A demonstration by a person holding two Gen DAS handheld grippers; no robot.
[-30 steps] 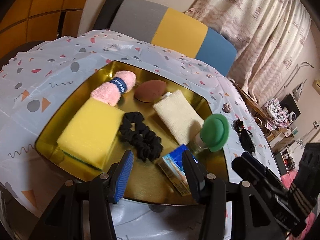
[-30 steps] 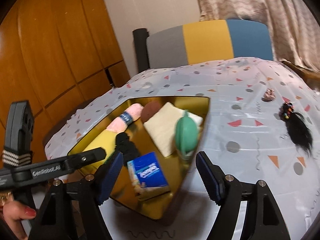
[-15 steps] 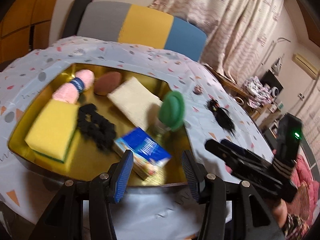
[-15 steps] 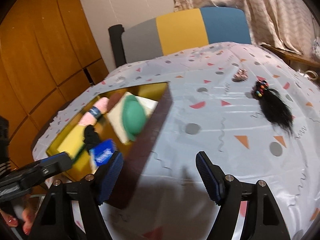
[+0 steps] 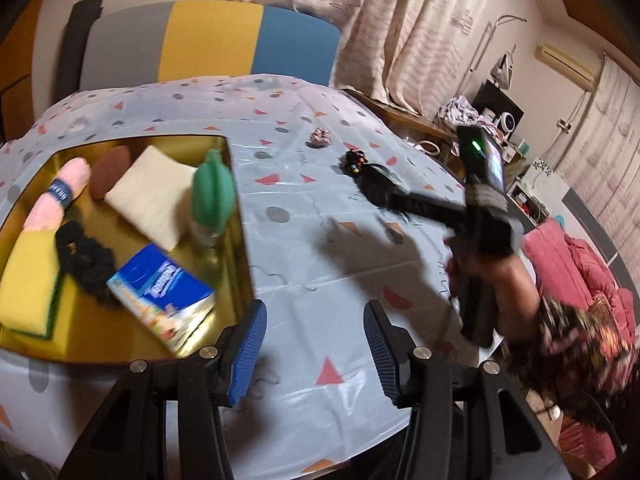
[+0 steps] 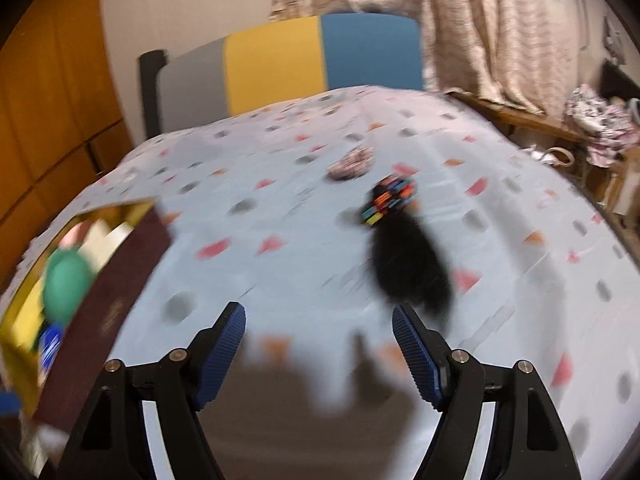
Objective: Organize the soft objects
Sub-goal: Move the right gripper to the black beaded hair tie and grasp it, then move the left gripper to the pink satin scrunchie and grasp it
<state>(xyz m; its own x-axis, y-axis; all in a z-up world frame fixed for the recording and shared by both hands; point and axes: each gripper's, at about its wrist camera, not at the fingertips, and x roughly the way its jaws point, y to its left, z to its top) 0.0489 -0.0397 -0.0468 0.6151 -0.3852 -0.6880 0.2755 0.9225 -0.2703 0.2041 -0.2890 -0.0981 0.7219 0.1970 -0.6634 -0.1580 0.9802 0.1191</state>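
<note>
A gold tray (image 5: 236,208) on the left of the table holds a yellow sponge (image 5: 28,280), pink yarn (image 5: 60,196), a black scrunchie (image 5: 86,256), a cream cloth (image 5: 152,196), a brown oval pad (image 5: 110,168), a blue tissue pack (image 5: 164,300) and a green-capped bottle (image 5: 212,196). A black hairpiece with coloured beads (image 6: 404,256) and a small patterned scrunchie (image 6: 350,164) lie on the tablecloth. My left gripper (image 5: 314,344) is open above the cloth beside the tray. My right gripper (image 6: 318,344) is open, just short of the hairpiece.
The table has a light patterned plastic cloth (image 5: 304,264). A grey, yellow and blue chair (image 5: 208,40) stands behind it. Curtains, shelves and a pink cushion (image 5: 572,264) are to the right. The right view is blurred.
Both grippers have swung right, away from the tray and over the tablecloth. The right gripper has closed in on the black hairpiece. Both stay open.
</note>
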